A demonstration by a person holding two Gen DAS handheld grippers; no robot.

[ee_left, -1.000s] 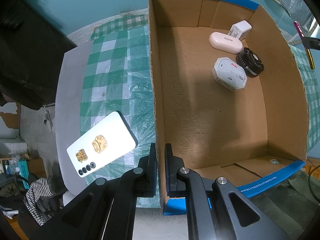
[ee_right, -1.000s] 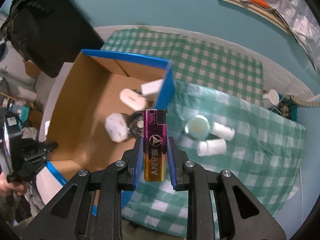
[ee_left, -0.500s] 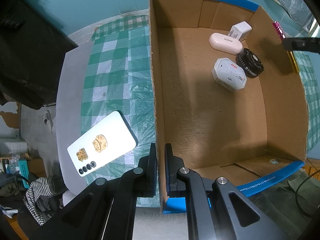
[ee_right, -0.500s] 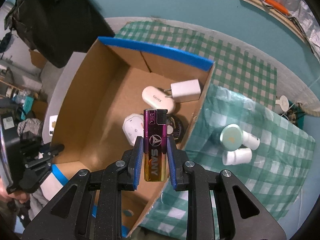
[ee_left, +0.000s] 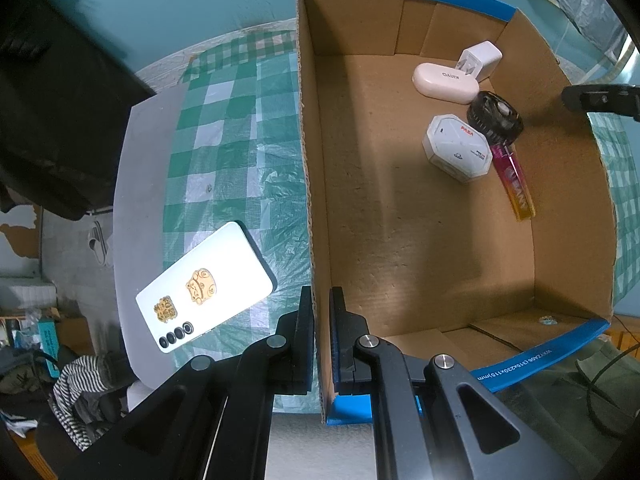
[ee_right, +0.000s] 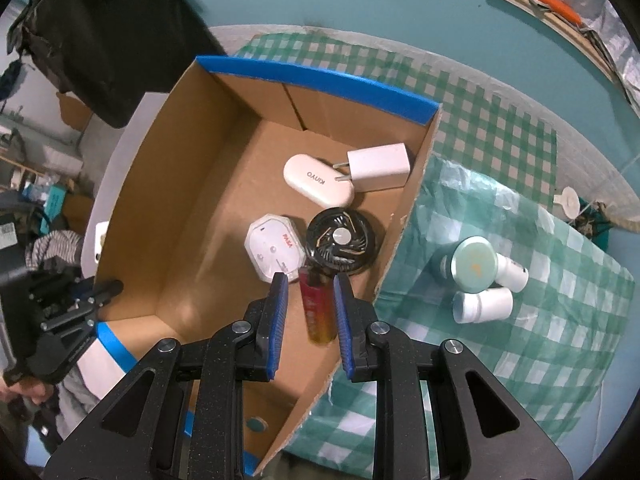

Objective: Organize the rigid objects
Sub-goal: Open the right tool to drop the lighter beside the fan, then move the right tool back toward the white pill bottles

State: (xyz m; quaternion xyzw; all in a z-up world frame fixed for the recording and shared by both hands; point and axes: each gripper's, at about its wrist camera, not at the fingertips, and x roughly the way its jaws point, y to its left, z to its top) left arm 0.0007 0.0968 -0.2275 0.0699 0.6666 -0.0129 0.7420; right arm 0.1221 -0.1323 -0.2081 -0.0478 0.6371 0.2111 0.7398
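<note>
A cardboard box (ee_left: 384,240) with blue-taped rims (ee_right: 316,76) stands on a green checked cloth. My left gripper (ee_left: 321,308) is shut on the box's left wall. My right gripper (ee_right: 308,284) is open above the box. A purple-to-yellow lighter (ee_right: 318,308) lies free on the box floor below its jaws, and shows in the left wrist view (ee_left: 514,180) by the right wall. Also in the box are a white octagonal case (ee_left: 458,148), a black round fan (ee_right: 340,240), a white oval case (ee_right: 318,180) and a white charger (ee_right: 380,166).
A white phone (ee_left: 204,284) lies face down on the cloth left of the box. Right of the box stand a teal-lidded jar (ee_right: 474,260) and two small white bottles (ee_right: 482,304). A dark bag (ee_left: 52,128) hangs at the far left.
My right gripper moved over the box, opened and let go of the lighter, which now lies on the box floor. My left gripper kept its hold on the box wall.
</note>
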